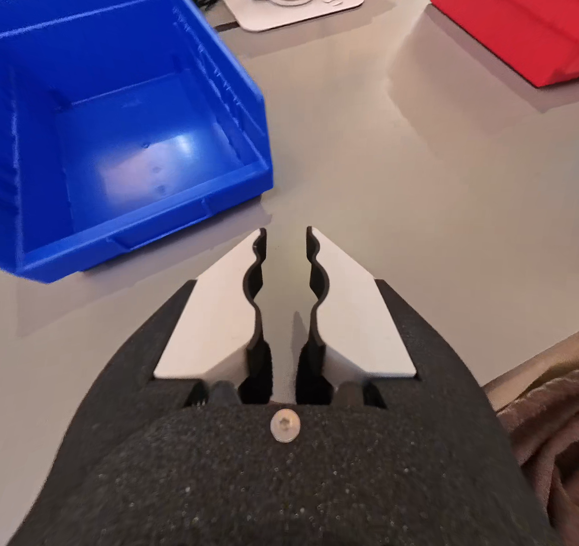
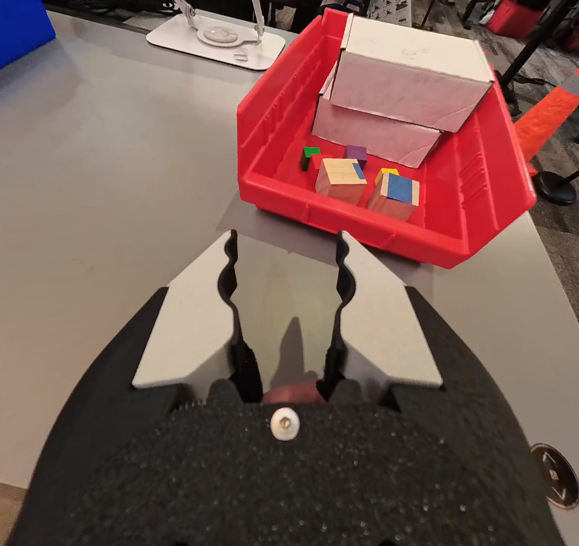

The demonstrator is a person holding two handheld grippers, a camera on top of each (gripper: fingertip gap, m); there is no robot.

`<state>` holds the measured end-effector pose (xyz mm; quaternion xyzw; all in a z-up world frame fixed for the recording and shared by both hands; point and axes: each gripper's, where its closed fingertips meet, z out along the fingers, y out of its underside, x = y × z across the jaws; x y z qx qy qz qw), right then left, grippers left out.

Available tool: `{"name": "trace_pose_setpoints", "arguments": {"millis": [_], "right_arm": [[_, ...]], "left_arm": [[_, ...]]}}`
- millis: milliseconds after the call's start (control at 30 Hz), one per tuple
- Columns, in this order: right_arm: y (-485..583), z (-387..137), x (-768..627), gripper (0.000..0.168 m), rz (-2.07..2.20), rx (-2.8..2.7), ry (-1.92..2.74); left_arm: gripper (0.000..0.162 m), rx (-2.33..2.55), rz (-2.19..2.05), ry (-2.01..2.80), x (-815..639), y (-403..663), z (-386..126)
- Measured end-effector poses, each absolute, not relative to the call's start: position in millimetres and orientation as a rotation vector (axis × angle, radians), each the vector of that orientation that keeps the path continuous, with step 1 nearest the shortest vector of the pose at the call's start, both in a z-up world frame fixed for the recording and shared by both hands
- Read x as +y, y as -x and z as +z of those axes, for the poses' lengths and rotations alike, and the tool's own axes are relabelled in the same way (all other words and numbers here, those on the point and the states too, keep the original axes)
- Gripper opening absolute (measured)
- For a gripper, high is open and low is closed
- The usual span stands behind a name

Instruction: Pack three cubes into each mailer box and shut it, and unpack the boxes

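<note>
In the right wrist view a red bin [image 2: 488, 167] holds two shut white mailer boxes, one [image 2: 410, 74] stacked on the other [image 2: 372, 136]. In front of them lie several cubes: two large wooden ones [image 2: 340, 180] [image 2: 394, 196], and small green [image 2: 308, 155], purple [image 2: 357, 153], red [image 2: 318, 161] and yellow [image 2: 387, 172] ones. My right gripper [image 2: 286, 233] is open and empty above the table, just short of the bin's front wall. My left gripper [image 1: 286, 230] is open and empty beside an empty blue bin [image 1: 219, 183].
A white lamp base [image 2: 216, 42] stands at the table's far edge; it also shows in the left wrist view [image 1: 294, 2]. The red bin's corner [image 1: 513, 17] is at the upper right there. The table's right edge [image 2: 560, 296] runs close past the red bin. Tip to tip, the grippers are about 45 centimetres apart.
</note>
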<state>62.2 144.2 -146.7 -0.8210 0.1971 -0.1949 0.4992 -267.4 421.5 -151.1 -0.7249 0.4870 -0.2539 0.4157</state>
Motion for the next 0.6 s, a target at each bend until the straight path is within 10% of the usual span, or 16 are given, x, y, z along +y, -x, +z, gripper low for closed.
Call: {"name": "trace_pose_setpoints", "arguments": {"millis": [600], "right_arm": [[-71.4,-138.8,72.0,0.059,-0.571,0.622,1.908]], "left_arm": [[0.070,1.539,-0.988,1.723,220.2,-86.9,-154.7]]}}
